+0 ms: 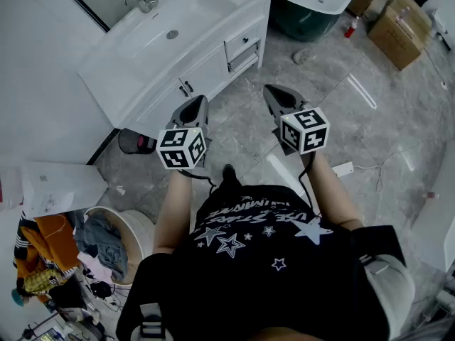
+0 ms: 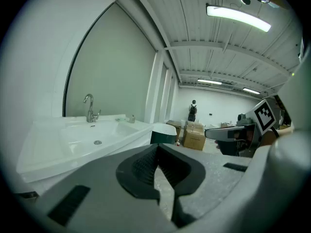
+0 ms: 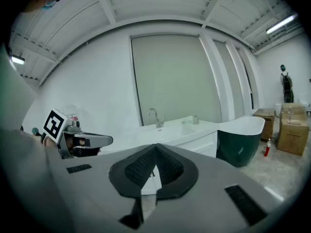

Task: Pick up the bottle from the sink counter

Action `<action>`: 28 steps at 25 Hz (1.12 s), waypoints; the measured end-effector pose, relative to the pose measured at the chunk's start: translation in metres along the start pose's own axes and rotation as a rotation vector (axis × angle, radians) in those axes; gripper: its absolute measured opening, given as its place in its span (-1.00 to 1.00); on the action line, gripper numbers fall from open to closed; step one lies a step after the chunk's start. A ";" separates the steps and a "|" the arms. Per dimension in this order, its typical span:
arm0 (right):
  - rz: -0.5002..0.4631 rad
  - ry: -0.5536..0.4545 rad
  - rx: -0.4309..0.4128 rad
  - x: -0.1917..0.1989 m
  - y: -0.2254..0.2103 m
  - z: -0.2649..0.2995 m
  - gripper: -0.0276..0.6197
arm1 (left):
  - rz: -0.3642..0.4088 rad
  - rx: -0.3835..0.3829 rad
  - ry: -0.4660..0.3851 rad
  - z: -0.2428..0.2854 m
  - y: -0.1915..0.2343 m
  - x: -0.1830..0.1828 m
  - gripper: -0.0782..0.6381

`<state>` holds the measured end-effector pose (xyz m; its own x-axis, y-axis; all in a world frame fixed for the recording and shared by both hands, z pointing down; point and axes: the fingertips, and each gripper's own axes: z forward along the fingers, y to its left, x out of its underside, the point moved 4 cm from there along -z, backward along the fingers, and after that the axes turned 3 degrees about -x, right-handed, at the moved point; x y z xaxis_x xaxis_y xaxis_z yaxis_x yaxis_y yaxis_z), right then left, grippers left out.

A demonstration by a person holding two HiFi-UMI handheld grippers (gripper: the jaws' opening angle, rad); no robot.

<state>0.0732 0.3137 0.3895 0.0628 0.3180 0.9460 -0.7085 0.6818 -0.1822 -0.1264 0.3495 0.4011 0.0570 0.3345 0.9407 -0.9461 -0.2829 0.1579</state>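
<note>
Head view: left gripper (image 1: 200,101) & right gripper (image 1: 270,89) closed tight, empty (approach step); nxt open, reach bottle (image 2: 131,118) at far end of sink counter (image 1: 106,69)

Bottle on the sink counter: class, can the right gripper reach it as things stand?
Probably not yet. The right gripper is over the floor, well short of the sink counter, with its jaws shut; the bottle stands at the counter's far end. Nothing blocks the approach.

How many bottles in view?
2. One small bottle at the sink counter's end nearest the tub; one red bottle on the floor beside the tub. Others may be hidden.
</note>
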 end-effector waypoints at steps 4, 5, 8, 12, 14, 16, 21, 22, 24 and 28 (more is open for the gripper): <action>-0.001 0.003 0.007 0.000 0.005 0.005 -0.90 | -0.004 0.004 0.000 0.000 0.006 0.000 -0.76; 0.000 0.004 0.009 0.000 0.006 0.006 -0.90 | -0.005 0.005 0.000 0.000 0.007 0.000 -0.76; 0.003 0.006 0.015 0.001 0.009 0.010 -0.90 | -0.009 0.009 0.004 0.001 0.013 0.001 -0.76; 0.014 0.014 0.030 0.006 0.011 0.020 -0.90 | -0.022 0.025 0.015 0.005 0.023 0.006 -0.76; 0.025 0.020 0.044 0.010 0.011 0.025 -0.90 | -0.030 0.037 0.024 0.010 0.028 0.011 -0.76; 0.037 0.017 0.056 0.012 0.010 0.031 -0.90 | -0.042 0.048 0.031 0.016 0.035 0.013 -0.76; 0.035 -0.011 0.102 -0.003 0.003 0.057 -0.90 | -0.049 0.069 0.020 0.035 0.066 0.001 -0.76; 0.034 -0.015 0.114 -0.006 0.002 0.064 -0.90 | -0.050 0.075 0.016 0.039 0.073 -0.002 -0.76; 0.041 -0.021 0.133 -0.012 0.001 0.077 -0.90 | -0.054 0.090 0.012 0.045 0.086 -0.007 -0.76; 0.050 -0.022 0.164 -0.015 0.004 0.101 -0.90 | -0.067 0.118 0.015 0.058 0.108 -0.009 -0.76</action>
<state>-0.0013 0.2451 0.4020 0.0108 0.3328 0.9429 -0.8157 0.5484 -0.1842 -0.2108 0.2635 0.4269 0.1126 0.3695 0.9224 -0.8961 -0.3634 0.2549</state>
